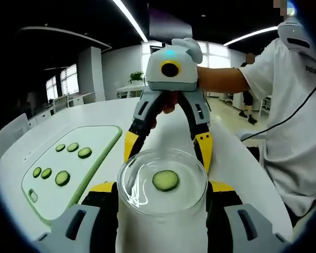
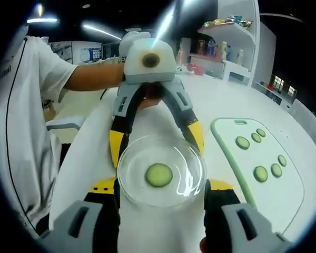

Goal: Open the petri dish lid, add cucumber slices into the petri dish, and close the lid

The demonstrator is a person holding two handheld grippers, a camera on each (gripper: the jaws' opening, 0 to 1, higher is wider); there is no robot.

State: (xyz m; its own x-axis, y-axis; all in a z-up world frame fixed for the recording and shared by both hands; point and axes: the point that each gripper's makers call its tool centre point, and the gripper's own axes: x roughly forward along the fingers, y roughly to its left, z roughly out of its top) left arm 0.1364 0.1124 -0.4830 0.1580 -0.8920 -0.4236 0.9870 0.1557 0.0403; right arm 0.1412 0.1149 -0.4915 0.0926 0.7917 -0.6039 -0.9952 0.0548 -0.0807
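Observation:
A clear round petri dish (image 1: pixel 142 182) rests on the white table (image 1: pixel 163 232) with one cucumber slice (image 1: pixel 165 180) inside. My left gripper (image 1: pixel 162 187) has its yellow-tipped jaws tight against the dish's two sides. My right gripper (image 1: pixel 167 146) comes in from the far side, its fingertips (image 1: pixel 130 145) hugging the dish's far rim. In the right gripper view the same dish (image 2: pixel 184 174) and slice (image 2: pixel 159 175) sit between the right gripper (image 2: pixel 161 187) jaws, with the left gripper (image 2: pixel 156 139) opposite. I cannot tell lid from base.
A white cutting board (image 1: pixel 97 139) with a green rim lies beside the dish and carries several cucumber slices (image 1: pixel 62 178); it also appears as the board (image 2: pixel 284 196). A person in a white shirt (image 1: pixel 297 137) stands at the table's edge. Shelves (image 2: pixel 237 31) stand behind.

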